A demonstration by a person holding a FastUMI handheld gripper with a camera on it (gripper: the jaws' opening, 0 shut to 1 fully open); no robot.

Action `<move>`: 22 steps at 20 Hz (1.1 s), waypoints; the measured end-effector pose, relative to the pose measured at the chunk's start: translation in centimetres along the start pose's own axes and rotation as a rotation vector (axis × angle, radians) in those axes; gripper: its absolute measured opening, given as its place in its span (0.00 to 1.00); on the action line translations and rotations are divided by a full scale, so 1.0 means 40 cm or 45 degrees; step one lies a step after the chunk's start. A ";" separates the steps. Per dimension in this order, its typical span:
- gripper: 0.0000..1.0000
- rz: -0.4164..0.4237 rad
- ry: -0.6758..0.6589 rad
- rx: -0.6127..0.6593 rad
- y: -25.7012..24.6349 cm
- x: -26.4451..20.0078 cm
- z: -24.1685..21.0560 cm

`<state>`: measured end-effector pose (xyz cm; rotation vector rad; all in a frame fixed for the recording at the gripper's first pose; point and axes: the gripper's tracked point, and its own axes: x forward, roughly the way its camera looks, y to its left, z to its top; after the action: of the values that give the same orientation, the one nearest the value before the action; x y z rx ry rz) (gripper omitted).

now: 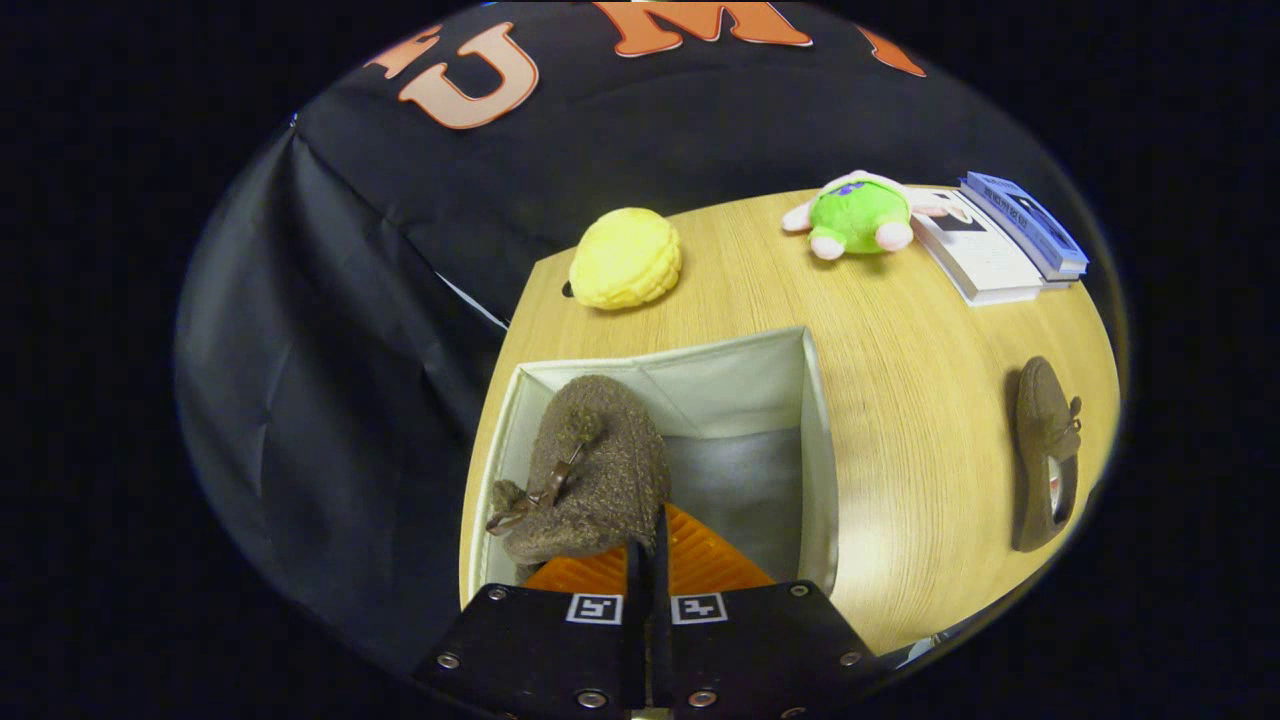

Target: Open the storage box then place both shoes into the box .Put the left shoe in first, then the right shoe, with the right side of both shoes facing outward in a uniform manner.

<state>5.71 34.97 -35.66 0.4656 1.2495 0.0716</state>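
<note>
A brown fuzzy shoe (590,470) with a small bow hangs toe-first in the left half of the open pale fabric storage box (722,383). My gripper (652,530) is shut on the shoe's heel end, its fingers pressed close together just above the box's near rim. The box floor to the right of the shoe is bare. The matching brown shoe (1046,455) lies on the wooden table (920,400) well to the right of the box, sole edge down and lengthwise away from me.
Beyond the box sit a yellow plush bun (625,258) and a green plush toy (860,215). Two books (1000,245) lie at the far right. The box stands near the table's left edge, with black cloth hanging beyond it.
</note>
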 end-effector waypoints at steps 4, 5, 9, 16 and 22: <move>0.04 -0.037 0.076 0.094 0.010 0.073 -0.056; 0.04 -0.038 0.086 0.111 0.014 0.092 -0.060; 0.18 0.003 0.162 0.123 0.041 0.107 -0.091; 0.69 0.222 0.215 -0.049 0.080 0.023 -0.122; 0.82 0.314 -0.018 -0.206 0.019 -0.153 -0.050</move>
<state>2.02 34.39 -30.36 0.4765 1.1570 0.3754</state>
